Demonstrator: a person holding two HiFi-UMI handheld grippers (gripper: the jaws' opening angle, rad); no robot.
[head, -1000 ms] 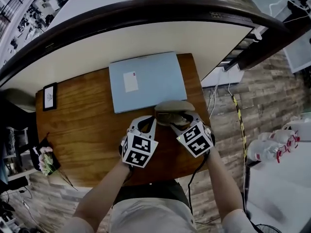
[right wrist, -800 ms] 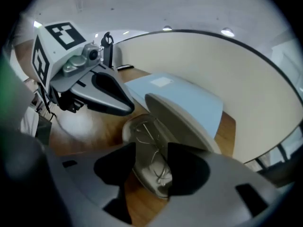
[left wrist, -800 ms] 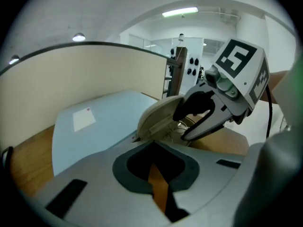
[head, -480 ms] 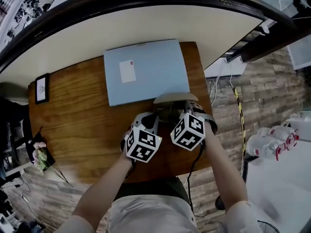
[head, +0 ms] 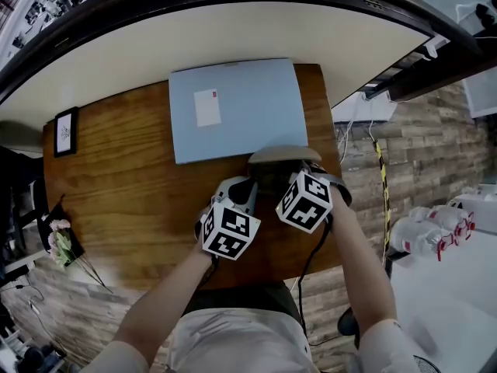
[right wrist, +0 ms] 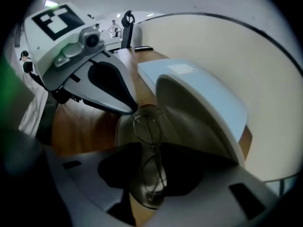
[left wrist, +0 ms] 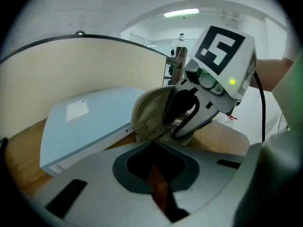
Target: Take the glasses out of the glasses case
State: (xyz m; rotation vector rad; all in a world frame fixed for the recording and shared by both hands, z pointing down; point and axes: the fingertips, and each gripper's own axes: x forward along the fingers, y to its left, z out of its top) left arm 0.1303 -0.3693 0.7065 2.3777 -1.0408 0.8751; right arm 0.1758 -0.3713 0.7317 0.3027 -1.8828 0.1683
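Note:
The beige glasses case (head: 278, 156) lies open on the wooden table (head: 124, 185), lid raised (right wrist: 189, 117). Thin wire-framed glasses (right wrist: 144, 126) lie in its lower half. My right gripper (right wrist: 150, 174) points steeply down into the case. Its jaws are closing, with the glasses between them and the pads apart from the frame. In the head view its marker cube (head: 304, 200) hides the jaws. My left gripper (left wrist: 155, 148) has its jaws nearly together with only a thin slit of wood showing. Its fingertips (right wrist: 129, 109) rest at the case's near-left rim (left wrist: 149, 109).
A light blue closed laptop (head: 233, 107) lies just behind the case, almost touching the lid. A small framed picture (head: 66, 133) stands at the table's left edge, flowers (head: 60, 243) below it. The table's right edge runs close to the case.
Both grippers have come down onto the case. The right gripper has rolled and tipped downward, so its jaws now reach into the case around the glasses.

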